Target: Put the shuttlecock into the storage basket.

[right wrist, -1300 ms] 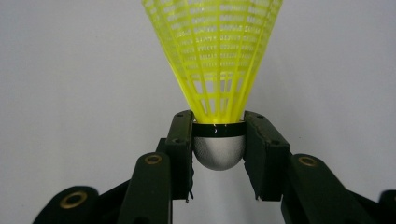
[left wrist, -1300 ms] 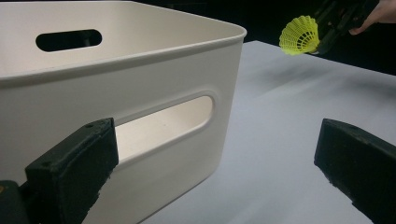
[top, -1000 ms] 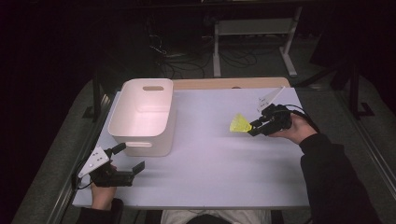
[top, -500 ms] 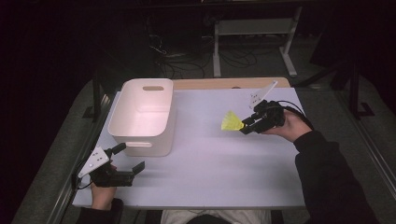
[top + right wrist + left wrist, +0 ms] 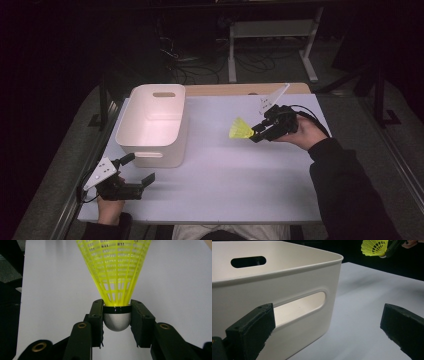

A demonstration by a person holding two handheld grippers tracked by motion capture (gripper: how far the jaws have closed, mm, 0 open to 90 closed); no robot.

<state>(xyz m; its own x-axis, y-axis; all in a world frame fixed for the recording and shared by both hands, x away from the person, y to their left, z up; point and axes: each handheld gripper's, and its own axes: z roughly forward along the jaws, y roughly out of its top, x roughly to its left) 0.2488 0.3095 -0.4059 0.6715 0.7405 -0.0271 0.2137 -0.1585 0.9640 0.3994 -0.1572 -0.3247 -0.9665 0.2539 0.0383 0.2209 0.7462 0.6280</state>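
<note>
Dark room all around, with cables and a metal stand on the floor behind, and the only bright thing is the white table [image 5: 215, 185]. Next biggest item is the cream bin [image 5: 152, 125] sitting on the table's left half, open top, slot handles in its end walls, nothing visible inside it.

The person's arms come in from the near edge. The right gripper [image 5: 257, 134] is up over the right half of the table, and its jaws are clamped on the rounded silver base of a yellow shuttlecock [image 5: 241, 129]. The right gripper view shows that grip really clearly: base pinched from both sides, plastic skirt [image 5: 113, 270] fanning out ahead of the jaws, white table underneath, so the shuttlecock is off the surface.

What's changed: a second ago that hand was farther right and closer to the table's far right corner. Now it has slid left and a bit toward the person, skirt leading toward the bin. So the pickup looks done and this reads as the carry, roughly partway across, with a clear gap still between shuttlecock and bin. Next up is probably getting over the rim and letting go.

The left gripper [image 5: 137, 170] hasn't budged at all. It sits at the near left of the table, just in front of the bin's near wall, jaws spread wide with nothing in them. Its own view catches the bin's handle slot [image 5: 299, 306] close up and the shuttlecock [image 5: 374, 247] well off.
</note>
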